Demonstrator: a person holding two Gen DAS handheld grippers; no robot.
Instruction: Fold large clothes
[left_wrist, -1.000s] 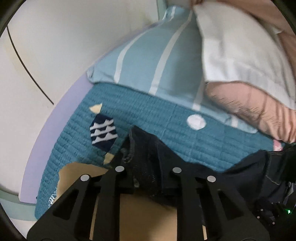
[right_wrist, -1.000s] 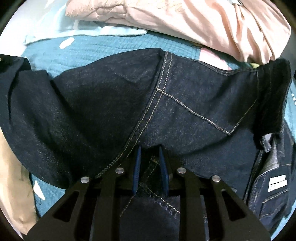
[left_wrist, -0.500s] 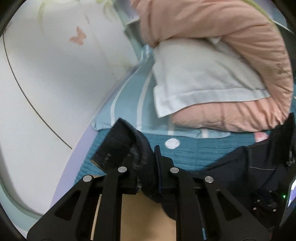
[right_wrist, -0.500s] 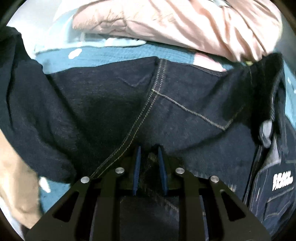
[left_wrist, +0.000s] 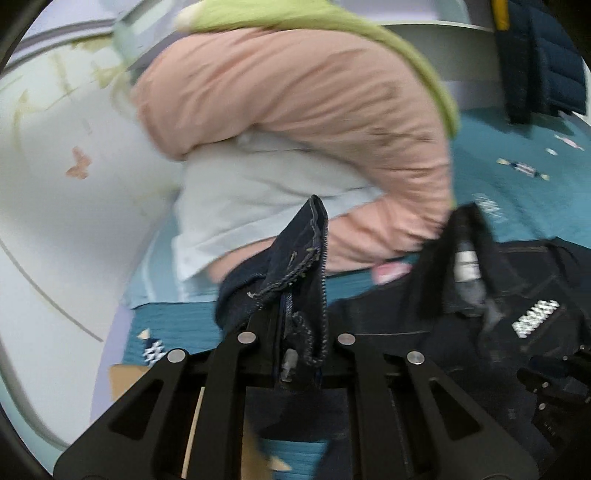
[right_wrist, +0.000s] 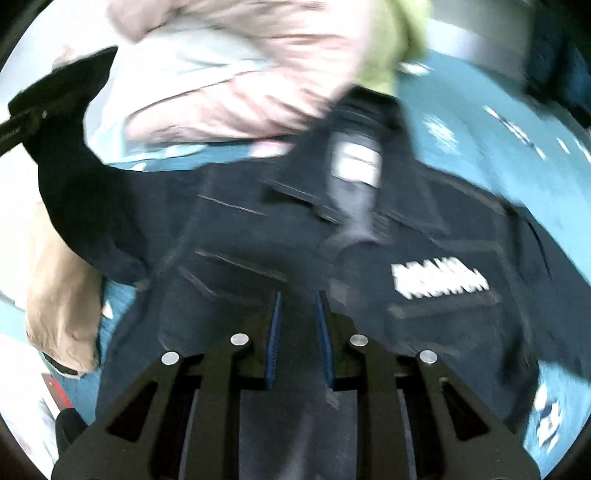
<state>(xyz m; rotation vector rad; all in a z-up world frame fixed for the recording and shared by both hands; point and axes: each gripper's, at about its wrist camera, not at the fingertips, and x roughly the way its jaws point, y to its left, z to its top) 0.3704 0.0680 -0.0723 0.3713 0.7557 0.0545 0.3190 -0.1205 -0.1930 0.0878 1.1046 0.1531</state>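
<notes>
- Denim jacket (right_wrist: 280, 229) is the garment we are folding; it lies spread over the teal quilt (left_wrist: 517, 192), dark blue, with a white woven logo patch (right_wrist: 439, 280) on its chest and a pale neck label (right_wrist: 356, 166) at the collar.
- Compared with 1 second ago, both our views have swung up and across the bed; the left view then showed mostly quilt and the striped pillow, and now shows the pink duvet (left_wrist: 314, 122) and a white pillow (left_wrist: 251, 206) behind a raised flap of denim; we judge the jacket is being lifted and carried, not laid flat yet.
- Left gripper (left_wrist: 295, 354) is clamped on a hem edge (left_wrist: 303, 258) of the jacket; that strip stands up out of the narrow gap between the black fingers, frayed stitching showing.
- Right gripper (right_wrist: 297, 339) is likewise closed on denim; cloth fills the slot between its 2 blue pads (right_wrist: 273, 343), and the panel runs on underneath.
- For the task this means 2 held points with the cloth slung between them; we judge a fold or a repositioning is under way, nowhere near finished.
- Collar end points away from us toward the pink duvet; in the right view the long axis runs from bottom to top, collar farthest, though blur keeps us from placing the sleeves.
- Tan garment (right_wrist: 62, 295) lies at the left edge beside the jacket, untouched.
</notes>
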